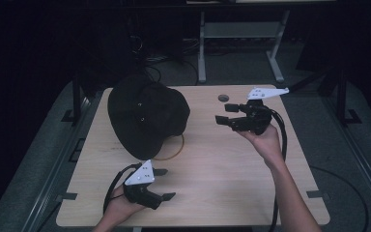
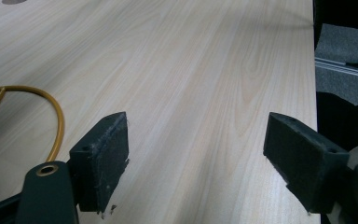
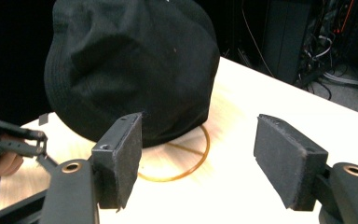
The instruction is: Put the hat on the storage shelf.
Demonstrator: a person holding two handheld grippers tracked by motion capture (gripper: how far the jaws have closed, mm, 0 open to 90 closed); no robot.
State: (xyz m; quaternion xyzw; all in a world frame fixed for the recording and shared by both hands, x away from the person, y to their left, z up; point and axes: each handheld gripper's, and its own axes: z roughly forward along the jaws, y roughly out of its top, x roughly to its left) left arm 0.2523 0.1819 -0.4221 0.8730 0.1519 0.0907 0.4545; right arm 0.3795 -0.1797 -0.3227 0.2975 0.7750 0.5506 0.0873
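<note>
Pale wood table (image 1: 232,169) under low light, dark room behind, a metal stand on the floor past its far edge. Item: black cap (image 1: 145,115), sitting on the far left part of the table, crown up, its near edge overlapping a thin orange ring (image 1: 176,151) that lies flat on the wood. Right gripper (image 1: 224,114): held above the table to the right of the cap, apart from it, jaws pointing left toward it; jaws released, standing wide with nothing between them; in the right gripper view the cap rises beyond and between the two pads (image 3: 123,158), clear of both, with the ring on the table beneath it. Left gripper (image 1: 163,183): near the front edge, in front of the cap and just apart from its near edge, pointing right across the table; jaws released, wide, bare wood between them in the left gripper view, the ring's arc at the left of that view. Round grey grommet (image 1: 223,98) in the table near its far edge, between cap and right gripper.
</note>
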